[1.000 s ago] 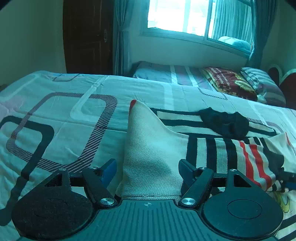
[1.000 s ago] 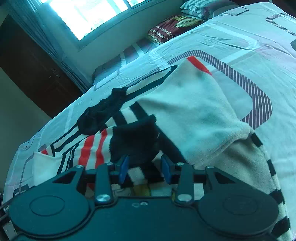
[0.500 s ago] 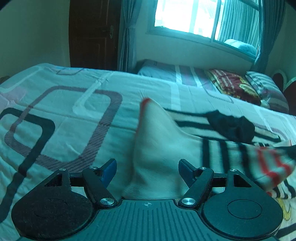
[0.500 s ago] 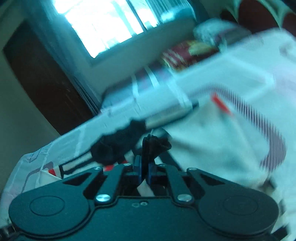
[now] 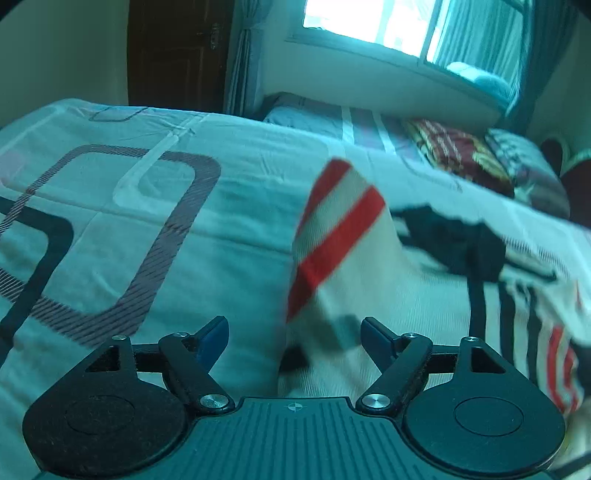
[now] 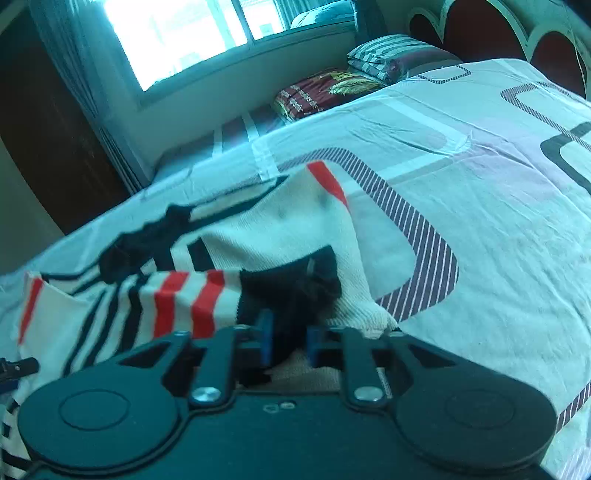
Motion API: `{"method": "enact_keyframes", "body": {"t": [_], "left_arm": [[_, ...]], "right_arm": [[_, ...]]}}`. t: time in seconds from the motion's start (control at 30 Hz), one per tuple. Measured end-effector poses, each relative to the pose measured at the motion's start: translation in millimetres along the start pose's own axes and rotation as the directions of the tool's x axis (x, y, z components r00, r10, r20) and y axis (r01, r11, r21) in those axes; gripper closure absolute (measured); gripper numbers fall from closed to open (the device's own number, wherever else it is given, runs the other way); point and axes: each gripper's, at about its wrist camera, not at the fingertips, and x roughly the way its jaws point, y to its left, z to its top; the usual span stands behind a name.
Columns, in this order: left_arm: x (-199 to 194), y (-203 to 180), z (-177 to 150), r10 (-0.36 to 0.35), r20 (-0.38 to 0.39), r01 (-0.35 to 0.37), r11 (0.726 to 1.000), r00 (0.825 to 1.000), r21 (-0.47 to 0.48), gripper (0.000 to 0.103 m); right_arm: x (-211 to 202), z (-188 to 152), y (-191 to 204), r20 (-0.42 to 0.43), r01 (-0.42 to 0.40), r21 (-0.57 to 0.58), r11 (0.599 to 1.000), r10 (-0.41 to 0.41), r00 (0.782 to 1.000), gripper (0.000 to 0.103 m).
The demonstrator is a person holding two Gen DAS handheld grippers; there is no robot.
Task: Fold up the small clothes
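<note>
L tool [image 5: 293, 334] agape, R tool [image 6: 287, 341] pinched.

The sweater [image 6: 280, 236] lies spread on the bed [image 6: 480, 229]; a dark garment [image 6: 144, 243] rests on the sweater, pillows [image 6: 391, 55] beyond it by the headboard [image 6: 476, 33].

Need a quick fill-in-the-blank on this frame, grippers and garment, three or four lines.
1. The left gripper has its jaws ____.
2. The right gripper is shut on the sweater's ____ cuff.
3. The striped sweater lies on a ____.
4. The sleeve beside that cuff has ____ stripes on white.

Missing words: open; black; bed; red
</note>
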Motion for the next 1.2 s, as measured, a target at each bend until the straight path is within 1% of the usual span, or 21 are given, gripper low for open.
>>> {"method": "enact_keyframes", "body": {"t": [0.07,0.17,0.2,0.23,0.3,0.43,0.5,0.57,0.67,0.73,0.77,0.83,0.9,0.93,1.0,1.03,1.07,1.1,1.13,1.17,1.2], "left_arm": [[14.1,1.9,13.0,-0.013,-0.024,0.012,0.999,1.0,-0.031,0.02],[40.9,7.6,23.7,-0.028,-0.058,0.022,0.995,0.998,-0.095,0.02],[48.1,11.3,25.5,-0.03,-0.06,0.023,0.992,0.998,-0.124,0.02],[53.0,15.1,26.9,-0.026,-0.047,0.019,0.989,0.999,-0.149,0.026],[61.3,17.0,32.3,0.002,-0.025,-0.006,0.988,1.0,-0.157,0.03],[76.8,15.6,43.5,0.047,-0.004,-0.047,0.988,0.999,-0.149,0.03],[84.1,12.8,45.1,0.078,0.014,-0.076,0.989,0.997,-0.125,0.03],[88.1,9.4,46.5,0.101,0.027,-0.097,0.989,0.995,-0.115,0.03],[80.2,14.7,48.2,0.11,0.036,-0.104,0.986,0.993,-0.132,0.03],[62.1,16.9,44.3,0.122,0.065,-0.113,0.985,0.99,-0.133,0.03],[51.2,14.9,41.5,0.116,0.081,-0.107,0.988,0.99,-0.107,0.03],[28.9,9.2,33.4,0.086,0.111,-0.08,0.995,0.99,-0.051,0.03],[8.2,1.1,22.1,0.046,0.128,-0.045,0.999,0.991,-0.011,0.03],[1.0,-3.5,16.1,0.027,0.126,-0.027,1.0,0.992,0.003,0.03],[-4.4,-10.3,2.8,-0.004,0.098,0.001,1.0,0.995,0.026,0.03],[-2.8,-13.2,-4.7,-0.005,0.082,0.002,0.999,0.997,0.035,0.03],[0.8,-14.1,-12.7,0.012,0.066,-0.015,0.999,0.998,0.039,0.03],[5.0,-13.4,-21.5,0.041,0.047,-0.042,0.998,0.998,0.037,0.03],[12.1,-9.0,-28.0,0.06,0.033,-0.061,0.998,0.998,0.027,0.026],[14.6,-3.5,-33.5,0.058,0.05,-0.059,0.998,0.997,0.012,0.021],[13.3,-1.9,-36.4,0.076,0.063,-0.077,0.997,0.995,0.007,0.017]], "right_arm": [[4.3,2.6,0.3,-0.015,0.002,0.009,1.0,-0.002,1.0,0.076],[13.6,0.0,0.4,-0.044,0.008,-0.025,1.0,-0.009,0.999,0.088],[13.5,-1.6,2.5,-0.035,0.019,-0.052,0.998,-0.021,0.999,0.095],[14.2,-3.1,3.6,-0.029,0.022,-0.07,0.997,-0.024,0.999,0.096],[14.4,-4.1,1.7,-0.019,0.025,-0.076,0.997,-0.026,0.999,0.096],[6.0,-6.0,6.9,0.061,0.061,-0.138,0.989,-0.053,0.997,0.097],[20.0,-13.9,4.5,0.018,0.091,-0.172,0.981,-0.089,0.996,0.097],[15.1,-13.2,6.9,0.034,0.085,-0.174,0.981,-0.08,0.996,0.096],[8.1,-9.3,5.3,0.012,0.051,-0.131,0.99,-0.05,0.999,0.088],[3.5,-7.6,2.4,0.019,0.056,-0.126,0.991,-0.054,0.998,0.086],[2.9,-6.3,0.5,0.016,0.053,-0.117,0.992,-0.052,0.999,0.086],[1.3,-4.1,-4.3,0.009,0.036,-0.081,0.996,-0.035,0.999,0.086],[3.2,-3.7,-2.7,-0.003,0.021,-0.078,0.997,-0.022,1.0,0.081],[5.7,-4.3,-0.4,-0.012,0.015,-0.086,0.996,-0.016,1.0,0.082],[9.0,-5.1,5.6,-0.012,0.024,-0.102,0.994,-0.026,1.0,0.09],[9.3,-4.8,9.4,-0.001,0.031,-0.124,0.992,-0.031,1.0,0.091],[8.1,-4.1,13.0,0.019,0.033,-0.151,0.988,-0.03,0.999,0.095],[6.0,-3.5,16.0,0.049,0.035,-0.186,0.982,-0.027,0.998,0.096],[6.5,-3.8,16.8,0.074,0.057,-0.222,0.973,-0.041,0.996,0.096],[12.3,-5.4,14.2,0.069,0.097,-0.247,0.964,-0.082,0.994,0.094],[20.5,-6.7,7.1,0.037,0.131,-0.243,0.961,-0.126,0.991,0.096]]}}
